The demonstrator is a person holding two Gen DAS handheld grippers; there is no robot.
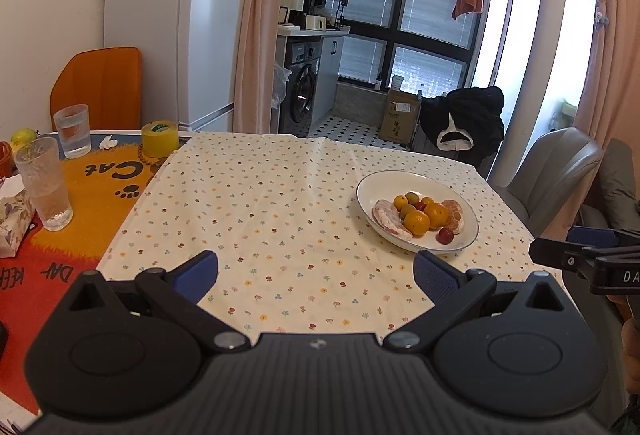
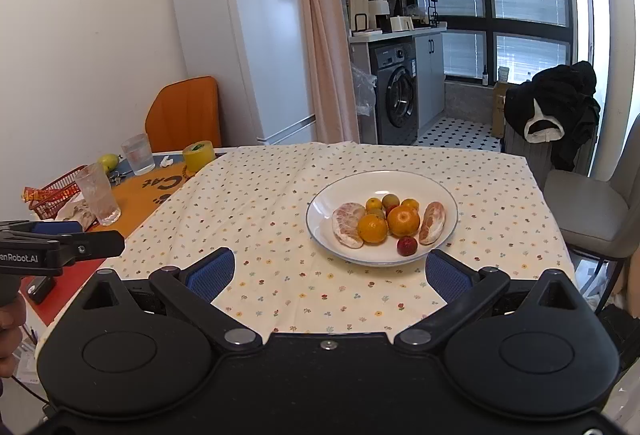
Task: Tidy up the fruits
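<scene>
Sitting in a white plate [image 2: 320, 207] with a thin dark rim, the fruits form one cluster: two large oranges [image 2: 403, 221] side by side at the middle, a peeled pomelo segment [image 2: 347, 223] at 9 o'clock of them and a second peeled segment [image 2: 432, 222] at 3 o'clock. Several small kumquat-like fruits [image 2: 374, 203] lie at 12 o'clock of the oranges, and a small red fruit [image 2: 407, 245] rests at 6 o'clock, near the plate's front rim. The plate stands on a cream flower-print cloth [image 2: 260, 203] spread over the tabletop [image 2: 72, 287].

The right tool [image 2: 330, 273] hovers above the cloth just short of the plate, its blue-padded fingers [image 2: 210, 273] spread wide with nothing between them. The left tool [image 1: 316, 273] hangs over bare cloth with the plate at its 1 o'clock, likewise wide apart and holding nothing; in the right wrist view it enters from 9 o'clock.

Toward 10 o'clock of the plate, past the cloth's edge, an orange cat-print mat [image 1: 92, 179] carries two ribbed drinking glasses [image 1: 44, 183], a roll of yellow tape [image 1: 160, 139] and a red wire basket [image 2: 60, 195]. A yellow-green fruit [image 2: 109, 162] lies beyond them by the wall. A grey chair [image 2: 592, 211] stands at the plate's 3 o'clock, an orange chair back [image 2: 184, 115] and a white refrigerator [image 2: 248, 47] at the far side.
</scene>
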